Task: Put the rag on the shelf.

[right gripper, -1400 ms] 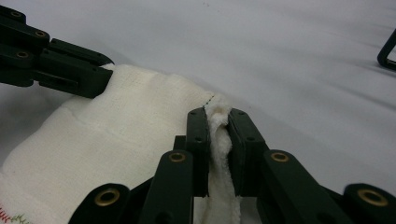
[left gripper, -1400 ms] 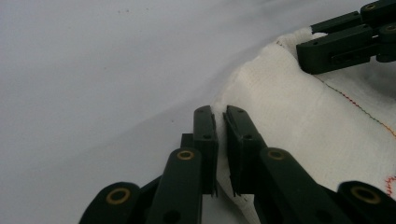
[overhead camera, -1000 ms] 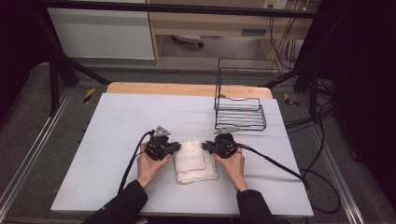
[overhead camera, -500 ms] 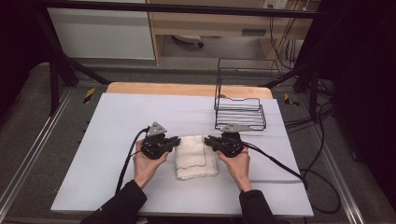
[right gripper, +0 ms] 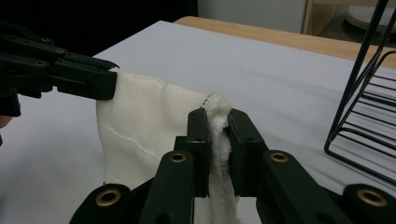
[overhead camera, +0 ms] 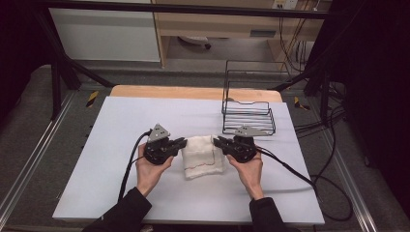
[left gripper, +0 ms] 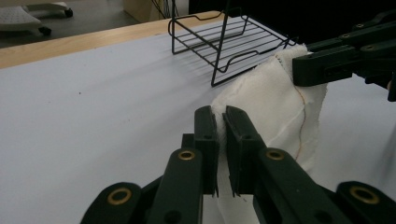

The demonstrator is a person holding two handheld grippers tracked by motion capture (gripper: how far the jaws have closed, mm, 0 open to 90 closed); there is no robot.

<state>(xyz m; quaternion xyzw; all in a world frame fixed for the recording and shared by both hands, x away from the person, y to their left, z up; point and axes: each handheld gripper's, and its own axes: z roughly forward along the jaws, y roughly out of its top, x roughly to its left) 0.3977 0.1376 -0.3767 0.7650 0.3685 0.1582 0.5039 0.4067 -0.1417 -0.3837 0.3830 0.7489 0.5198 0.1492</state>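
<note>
- The white cloth (overhead camera: 203, 156) lies folded near the middle of the table (overhead camera: 121, 121), toward the near edge, between the person's two hands.
- The left gripper (overhead camera: 180, 143) is clamped on the cloth's far left corner; in the left gripper view its jaws pinch the fabric edge (left gripper: 219, 140) with only the cloth's thickness between them.
- The right gripper (overhead camera: 217, 141) is clamped on the far right corner; in the right gripper view the jaws are closed on a bunched layer of the cloth (right gripper: 217, 135).
- Both held corners are raised off the table, with the far edge stretched between the grippers and the rest hanging down to the surface.
- Judgement: the cloth already shows at least one fold, and a further fold or a lift appears to be in hand; how many layers are gripped cannot be told.
- The wire rack (overhead camera: 247, 113) stands empty far right of the cloth, apart from it; if the cloth is meant for it, that placement is not yet done.
</note>
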